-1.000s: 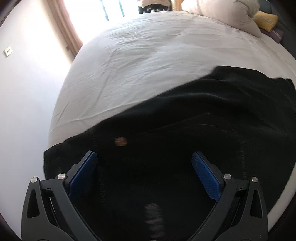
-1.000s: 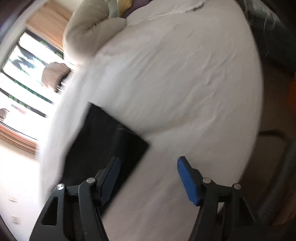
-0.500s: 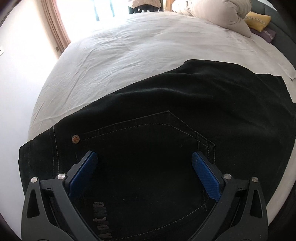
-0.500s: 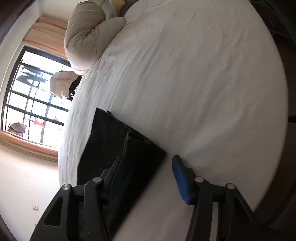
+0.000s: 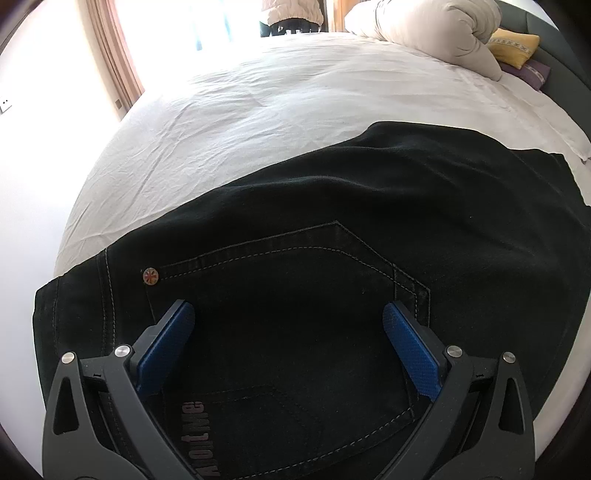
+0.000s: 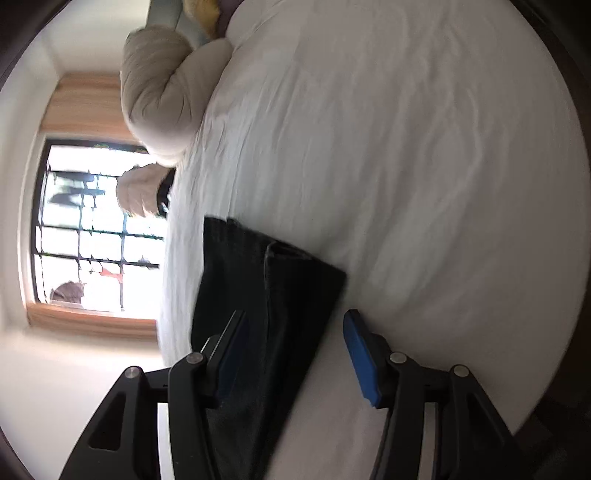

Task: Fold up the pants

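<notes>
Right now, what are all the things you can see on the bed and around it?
pants: one, black, lying flat across the near side of the bed
rivet: one, round with a flag pattern, at the back pocket corner
bed sheet: one, white, wrinkled
rolled duvet: one, cream, far end of the bed
cushion: one, yellow, beside the duvet
window: one, bright, dark bars
left gripper: black, blue pads, open over the pocket
right gripper: black, blue pads, open around the pants' edge, jaws just narrowed
</notes>
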The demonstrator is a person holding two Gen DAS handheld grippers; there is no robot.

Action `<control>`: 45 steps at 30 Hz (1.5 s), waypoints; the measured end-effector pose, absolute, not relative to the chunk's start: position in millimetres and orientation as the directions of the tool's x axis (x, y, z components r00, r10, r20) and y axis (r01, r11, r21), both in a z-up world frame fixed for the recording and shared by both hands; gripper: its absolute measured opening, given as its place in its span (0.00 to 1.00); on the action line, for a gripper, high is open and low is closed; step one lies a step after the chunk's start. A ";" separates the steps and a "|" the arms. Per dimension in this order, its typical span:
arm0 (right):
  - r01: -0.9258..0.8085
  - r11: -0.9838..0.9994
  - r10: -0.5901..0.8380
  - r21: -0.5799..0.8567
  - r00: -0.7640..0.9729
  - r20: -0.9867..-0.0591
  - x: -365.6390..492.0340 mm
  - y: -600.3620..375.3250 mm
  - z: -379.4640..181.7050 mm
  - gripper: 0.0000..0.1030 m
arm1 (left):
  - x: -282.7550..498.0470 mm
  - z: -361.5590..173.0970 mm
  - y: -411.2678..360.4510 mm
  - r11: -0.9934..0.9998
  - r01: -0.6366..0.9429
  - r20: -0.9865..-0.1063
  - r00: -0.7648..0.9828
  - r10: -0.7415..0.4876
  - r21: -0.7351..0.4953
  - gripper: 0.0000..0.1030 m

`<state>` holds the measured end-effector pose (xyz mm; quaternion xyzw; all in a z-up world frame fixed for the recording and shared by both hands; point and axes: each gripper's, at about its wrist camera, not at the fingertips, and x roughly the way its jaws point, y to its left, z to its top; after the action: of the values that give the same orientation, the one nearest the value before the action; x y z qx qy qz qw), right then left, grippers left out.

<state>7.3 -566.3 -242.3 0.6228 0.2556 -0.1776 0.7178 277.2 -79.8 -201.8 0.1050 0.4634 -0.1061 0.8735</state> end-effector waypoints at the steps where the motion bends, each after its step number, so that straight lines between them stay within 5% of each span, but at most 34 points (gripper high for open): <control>1: 0.569 0.153 0.059 0.808 0.811 -0.583 7.9 -567.9 -242.0 0.55 | 278.1 -202.1 -79.1 0.956 0.282 -0.831 0.549 -0.088 0.085 1.00; 12: 0.527 0.116 0.027 0.842 0.846 -0.533 20.9 -571.9 -241.5 0.54 | 277.5 -203.3 -74.0 0.957 0.280 -0.827 0.555 -0.091 0.083 1.00; 16: 0.473 0.045 -0.019 0.880 0.881 -0.472 7.2 -568.2 -246.4 0.46 | 277.5 -202.8 -73.0 0.957 0.280 -0.826 0.556 -0.095 0.079 1.00; 19: 0.549 0.074 0.011 0.833 0.834 -0.551 2.6 -561.8 -248.0 0.34 | 276.9 -202.9 -71.9 0.957 0.280 -0.825 0.557 -0.097 0.076 1.00; 26: 0.576 0.065 0.017 0.815 0.816 -0.578 4.1 -557.0 -250.0 0.34 | 275.8 -205.1 -71.5 0.958 0.276 -0.820 0.564 -0.096 0.078 1.00; 45: 0.313 -0.085 -0.009 0.946 0.949 -0.315 -5.8 -566.6 -262.8 0.42 | 278.2 -206.7 -73.8 0.958 0.277 -0.819 0.565 -0.097 0.078 1.00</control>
<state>-5.8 -566.6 -262.8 0.7265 0.1047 -0.1203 0.6683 278.2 -73.8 -206.7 0.0993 0.4540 -0.1063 0.8791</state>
